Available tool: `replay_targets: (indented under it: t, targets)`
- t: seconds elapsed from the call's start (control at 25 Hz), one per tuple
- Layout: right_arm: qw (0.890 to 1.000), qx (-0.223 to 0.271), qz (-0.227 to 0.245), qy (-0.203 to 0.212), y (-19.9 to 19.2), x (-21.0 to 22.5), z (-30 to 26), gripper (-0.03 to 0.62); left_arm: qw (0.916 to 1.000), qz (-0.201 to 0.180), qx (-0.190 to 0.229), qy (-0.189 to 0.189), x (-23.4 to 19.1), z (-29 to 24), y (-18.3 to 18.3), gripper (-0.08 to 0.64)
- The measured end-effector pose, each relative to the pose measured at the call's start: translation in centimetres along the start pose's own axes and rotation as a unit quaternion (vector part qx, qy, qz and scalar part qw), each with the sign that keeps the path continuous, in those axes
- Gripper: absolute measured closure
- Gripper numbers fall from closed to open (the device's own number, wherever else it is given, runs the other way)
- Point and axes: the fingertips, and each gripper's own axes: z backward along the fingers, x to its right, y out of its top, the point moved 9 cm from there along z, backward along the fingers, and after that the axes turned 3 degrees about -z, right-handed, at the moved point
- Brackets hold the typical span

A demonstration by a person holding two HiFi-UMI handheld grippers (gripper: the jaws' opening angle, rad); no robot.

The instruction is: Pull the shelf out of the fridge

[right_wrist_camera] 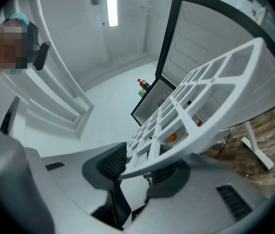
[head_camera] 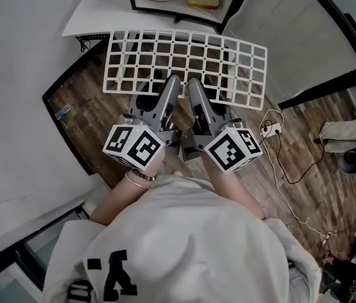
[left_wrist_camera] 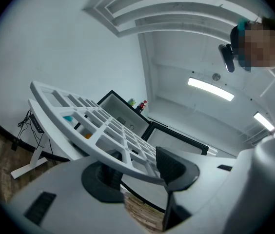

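Left gripper [head_camera: 169,84] and right gripper [head_camera: 195,86] fingers pinch the near edge of the white plastic grid shelf [head_camera: 241,59], clear above the brown wood-plank floor [head_camera: 80,122]. Beyond, the open white fridge [head_camera: 184,12] is cut off, contents unclear.

Nothing written, no brand and no number can be read for certain. Bold black print [head_camera: 112,273] is seen on the person's white shirt [head_camera: 190,232], but it is broken up by folds and cannot be made out. Only black-and-white square patterns, not letters, are carried by the left marker cube [head_camera: 134,146] and the right marker cube [head_camera: 231,149]. The labels on the small bottles [right_wrist_camera: 142,86] are too small to be read.
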Motion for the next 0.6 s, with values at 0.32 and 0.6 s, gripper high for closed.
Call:
replay_targets:
  t: [0.32,0.6]
  targets:
    - [1.0,-0.007,-0.006,0.016,-0.6,-1.5,3.5,0.443,0.9998,-0.007,0.004,0.017,2.5,3.8,-0.6,0.356]
    - [1.0,-0.003,0.0,0.016,-1.1,-3.5,4.3,0.443,0.9998,-0.014,0.011,0.004,2.8,5.4,0.8,0.357]
